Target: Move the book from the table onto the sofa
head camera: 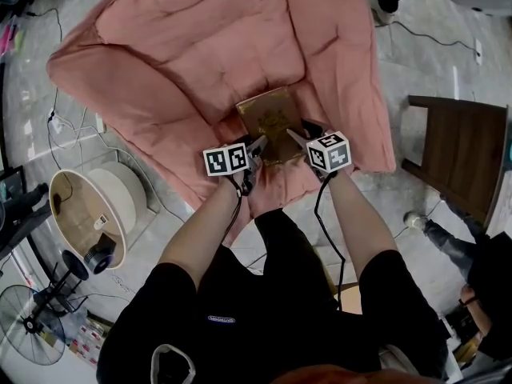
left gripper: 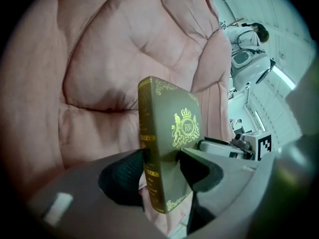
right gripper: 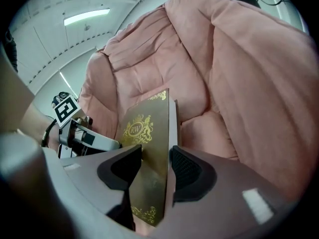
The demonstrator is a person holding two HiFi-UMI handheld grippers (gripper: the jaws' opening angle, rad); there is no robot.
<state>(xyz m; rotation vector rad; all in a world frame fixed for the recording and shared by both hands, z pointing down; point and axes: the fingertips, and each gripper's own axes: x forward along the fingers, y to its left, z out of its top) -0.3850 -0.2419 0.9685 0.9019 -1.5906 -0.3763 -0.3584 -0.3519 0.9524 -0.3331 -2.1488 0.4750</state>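
near end of the book (head camera: pixel 274 118) hides behind the left gripper (head camera: pixel 258 146) and right gripper (head camera: pixel 298 137), both clamped on it; open sofa (head camera: pixel 184 62) seat beyond

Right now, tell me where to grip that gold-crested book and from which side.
Take the book by its near end, from your side: left gripper on the spine edge, right gripper on the page edge. Flat covers suit pinching fingers.

Olive-green hardback book with gold crest (head camera: pixel 272 118): near edge hidden by left gripper (head camera: pixel 258 146) and right gripper (head camera: pixel 294 136), spine lettering too blurred to read. Dark wooden table (head camera: pixel 462 154) cut off at right edge.
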